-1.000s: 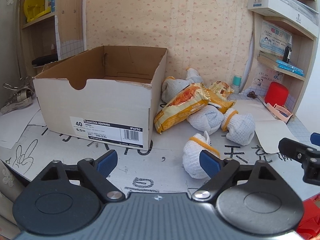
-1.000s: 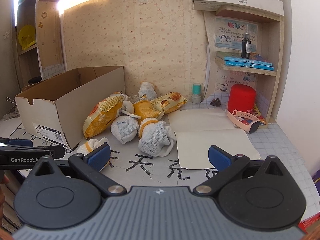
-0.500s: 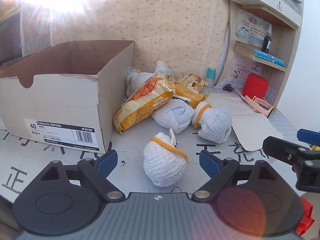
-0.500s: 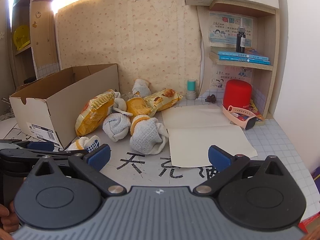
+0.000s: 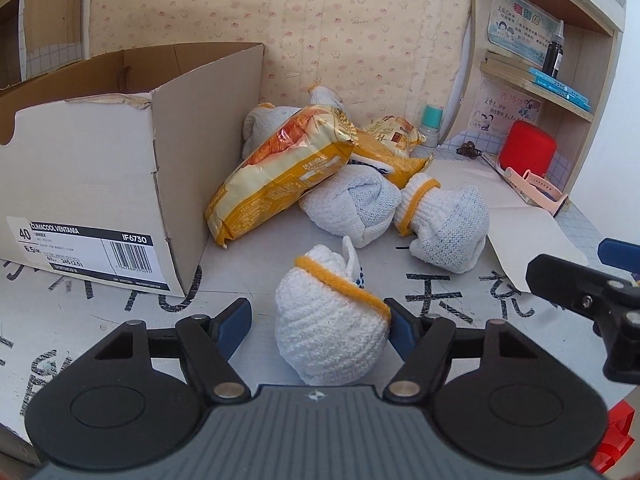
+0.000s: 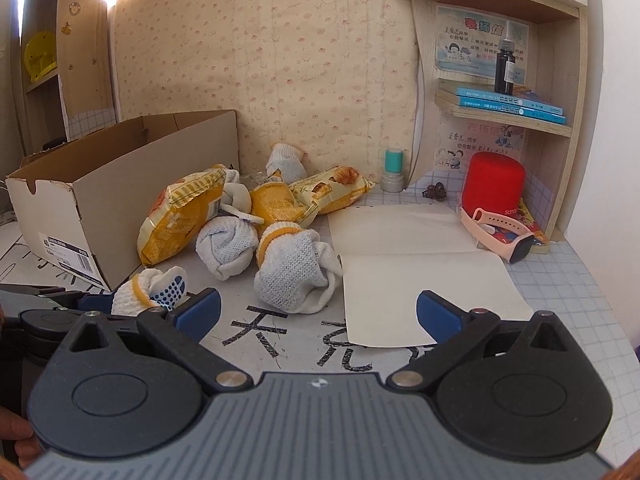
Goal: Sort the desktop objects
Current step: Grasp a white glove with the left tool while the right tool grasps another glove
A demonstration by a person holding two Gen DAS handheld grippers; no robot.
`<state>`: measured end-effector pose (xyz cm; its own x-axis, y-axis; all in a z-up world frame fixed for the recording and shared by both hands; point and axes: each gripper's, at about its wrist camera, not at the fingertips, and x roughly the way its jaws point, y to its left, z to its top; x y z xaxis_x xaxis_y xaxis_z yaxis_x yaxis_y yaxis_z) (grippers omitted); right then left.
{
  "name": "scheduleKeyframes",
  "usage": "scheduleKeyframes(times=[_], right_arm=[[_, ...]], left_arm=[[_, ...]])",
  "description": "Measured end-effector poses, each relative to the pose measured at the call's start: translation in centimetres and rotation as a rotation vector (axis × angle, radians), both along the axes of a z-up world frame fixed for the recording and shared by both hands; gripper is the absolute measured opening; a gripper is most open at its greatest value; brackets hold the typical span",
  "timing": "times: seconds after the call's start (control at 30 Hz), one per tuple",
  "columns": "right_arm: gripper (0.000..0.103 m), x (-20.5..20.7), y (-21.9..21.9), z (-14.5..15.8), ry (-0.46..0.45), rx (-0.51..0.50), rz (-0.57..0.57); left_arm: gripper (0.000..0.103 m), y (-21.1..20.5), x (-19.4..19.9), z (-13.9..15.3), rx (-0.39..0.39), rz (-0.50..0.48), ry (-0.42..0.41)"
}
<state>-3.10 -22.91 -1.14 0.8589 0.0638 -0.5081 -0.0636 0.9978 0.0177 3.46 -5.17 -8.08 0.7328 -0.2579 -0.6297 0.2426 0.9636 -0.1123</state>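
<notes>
Shoebox (image 5: 100, 184) at far left of the desk, open side up. Snack bag (image 5: 280, 172) leaning just right of its end wall, resting on a rolled sock (image 5: 352, 208). Another sock bundle (image 5: 444, 224) touching that one on the right. Nearest sock ball (image 5: 332, 328) in front of them, sitting between the left gripper (image 5: 320, 320) fingers (contact hard to tell). Paper sheet (image 6: 420, 272) further right, smartwatch (image 6: 500, 236) at its far edge, speaker (image 6: 494, 180) right behind the watch. Right gripper (image 6: 318, 312) over bare desk, nothing between the fingers.
</notes>
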Motion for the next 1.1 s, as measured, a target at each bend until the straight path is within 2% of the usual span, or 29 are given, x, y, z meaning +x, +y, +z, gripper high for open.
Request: scheduleKeyframes(times=[0.07, 0.2, 0.4, 0.43, 0.5, 0.77, 0.9, 1.03, 1.1], right_arm=[[0.101, 1.0, 0.3, 0.0, -0.008, -0.005, 0.023], [0.101, 3.5, 0.9, -0.3, -0.007, -0.012, 0.081], [0.100, 6.9, 1.9, -1.4, 0.023, -0.072, 0.169], [0.091, 7.4, 2.0, -1.6, 0.034, -0.083, 0.169], [0.081, 8.2, 2.0, -2.2, 0.067, -0.099, 0.180], [0.080, 10.4, 2.3, -3.6, 0.111, -0.112, 0.204], [0.067, 11.5, 2.9, -4.4, 0.138, -0.139, 0.209], [0.042, 11.5, 2.6, -4.3, 0.133, -0.104, 0.195], [0.037, 11.1, 2.3, -3.9, 0.134, -0.072, 0.193]], left_arm=[[0.071, 0.1, -0.1, -0.1, 0.002, -0.002, -0.013], [0.061, 0.3, -0.1, -0.1, 0.002, -0.004, -0.018], [0.059, 0.2, -0.1, 0.0, 0.020, -0.017, -0.026], [0.059, 0.2, 0.0, 0.0, 0.019, -0.019, -0.027], [0.059, 0.3, 0.0, 0.0, 0.016, -0.021, -0.028], [0.059, -0.2, 0.3, -0.2, 0.041, -0.027, -0.047], [0.059, -0.1, 0.4, -0.4, 0.044, -0.025, -0.055], [0.054, 0.1, 0.3, -0.5, 0.027, -0.021, -0.068], [0.052, 0.2, 0.4, -0.4, 0.014, -0.020, -0.066]])
